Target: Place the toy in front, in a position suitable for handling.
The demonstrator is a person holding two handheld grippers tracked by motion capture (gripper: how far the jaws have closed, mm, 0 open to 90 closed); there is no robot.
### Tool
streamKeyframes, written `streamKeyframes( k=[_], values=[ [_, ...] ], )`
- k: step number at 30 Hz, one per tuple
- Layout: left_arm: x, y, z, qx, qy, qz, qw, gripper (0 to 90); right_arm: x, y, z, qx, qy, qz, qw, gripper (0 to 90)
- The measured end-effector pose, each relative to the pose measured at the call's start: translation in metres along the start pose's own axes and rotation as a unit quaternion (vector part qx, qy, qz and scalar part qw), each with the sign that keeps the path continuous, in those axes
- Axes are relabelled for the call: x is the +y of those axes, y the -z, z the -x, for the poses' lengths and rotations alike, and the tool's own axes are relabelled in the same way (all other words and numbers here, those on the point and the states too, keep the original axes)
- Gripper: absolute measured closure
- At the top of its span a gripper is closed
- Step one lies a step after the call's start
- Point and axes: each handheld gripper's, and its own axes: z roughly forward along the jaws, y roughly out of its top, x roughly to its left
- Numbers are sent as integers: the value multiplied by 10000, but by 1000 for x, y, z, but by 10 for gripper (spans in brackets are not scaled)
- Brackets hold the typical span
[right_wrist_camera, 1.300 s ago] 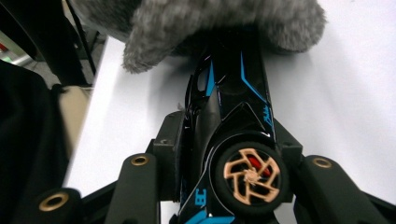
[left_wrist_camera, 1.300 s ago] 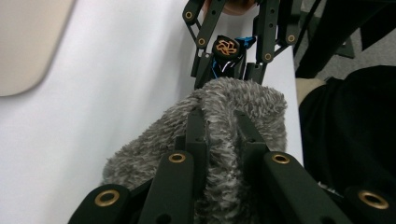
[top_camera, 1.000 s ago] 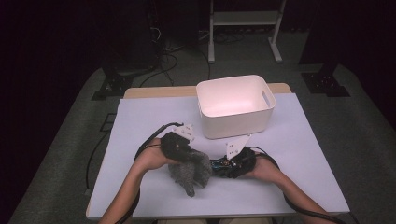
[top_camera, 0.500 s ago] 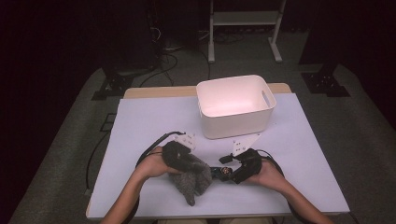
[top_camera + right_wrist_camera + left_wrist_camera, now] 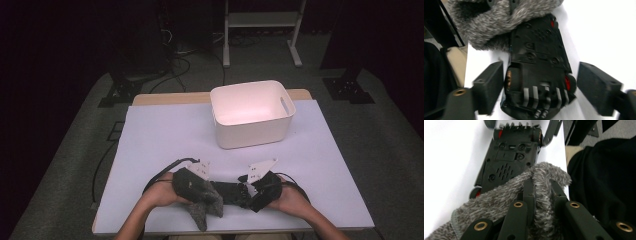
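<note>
In the lower middle of the high view, my left gripper is clamped on a fuzzy grey cloth, a fold of it pinched between the jaws, and the cloth drapes over one end of a black gadget lying on the white table. My right gripper has just been opening; its jaws stand wide on either side of the gadget's other end, clear of it. The white bin above centre looks empty inside
</note>
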Motion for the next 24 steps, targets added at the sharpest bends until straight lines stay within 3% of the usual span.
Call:
streamKeyframes(
  k=[10, 13, 14, 22, 24],
  values=[
    [-5, -1, -1, -69, 65, 153, 9998, 786, -9, -20, 2, 311, -158, -186, 9992, 202],
    [-7, 4, -2, -67, 97, 284, 9995, 786, -9, -22, 2, 432, -96, -122, 9989, 239],
    [-8, 6, -2, -51, 124, 317, 9994, 786, -9, -21, 3, 469, -175, -50, 9987, 240],
    [-18, 29, -7, 169, 287, 539, 9980, 786, -19, -14, 29, 398, -376, 80, 9985, 242],
    [-22, 36, -8, 242, 336, 574, 9975, 786, -22, -10, 34, 367, -270, 58, 9989, 241]
  ],
)
